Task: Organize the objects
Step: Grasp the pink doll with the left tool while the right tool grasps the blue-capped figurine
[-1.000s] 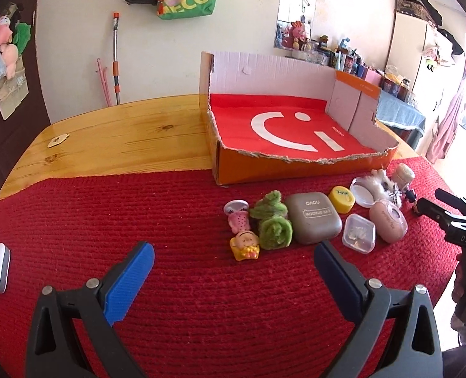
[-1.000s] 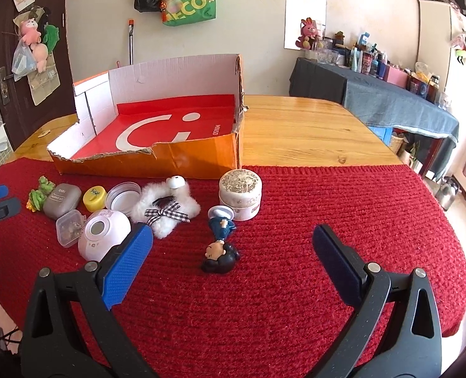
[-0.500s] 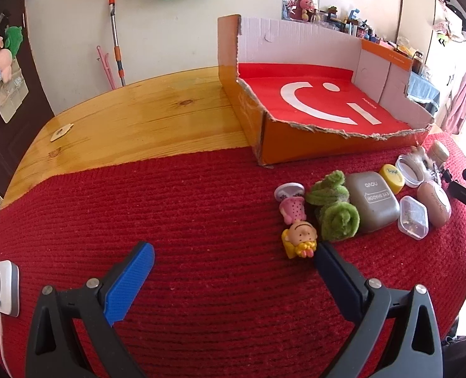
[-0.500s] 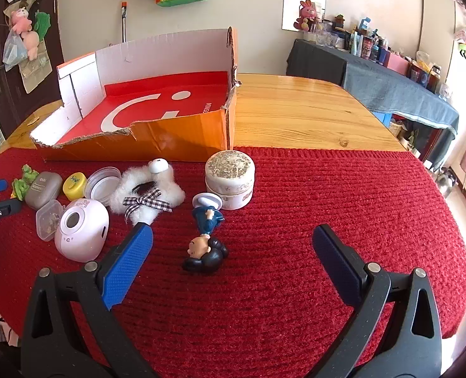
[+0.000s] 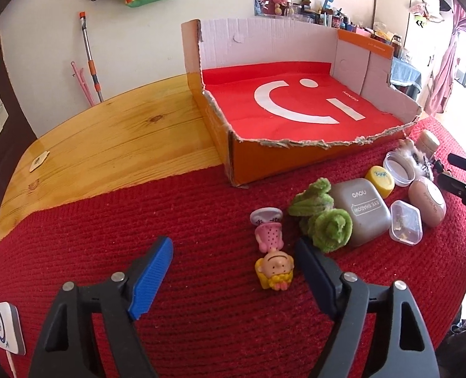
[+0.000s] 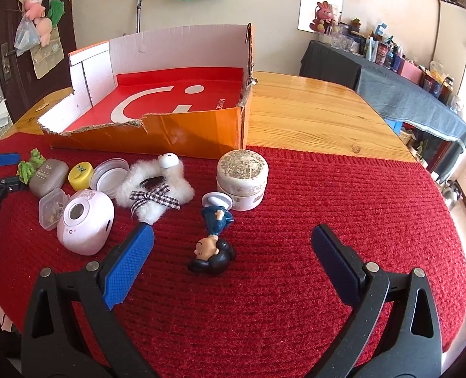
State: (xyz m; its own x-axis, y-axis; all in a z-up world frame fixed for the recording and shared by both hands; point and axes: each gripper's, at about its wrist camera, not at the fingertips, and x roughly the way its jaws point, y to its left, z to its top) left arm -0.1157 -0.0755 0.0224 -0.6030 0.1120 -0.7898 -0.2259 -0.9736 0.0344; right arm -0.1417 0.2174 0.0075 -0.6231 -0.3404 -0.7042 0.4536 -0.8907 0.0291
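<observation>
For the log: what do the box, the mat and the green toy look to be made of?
Box: corrugated cardboard, glossy orange and red print outside and on the floor, plain white inside walls; the torn front rim shows raw brown fibre. Mat: red knitted or woven yarn, matte, with ribbed rows. Green toy: fuzzy chenille-like pile, probably twisted pipe cleaner, though that is a guess.
</observation>
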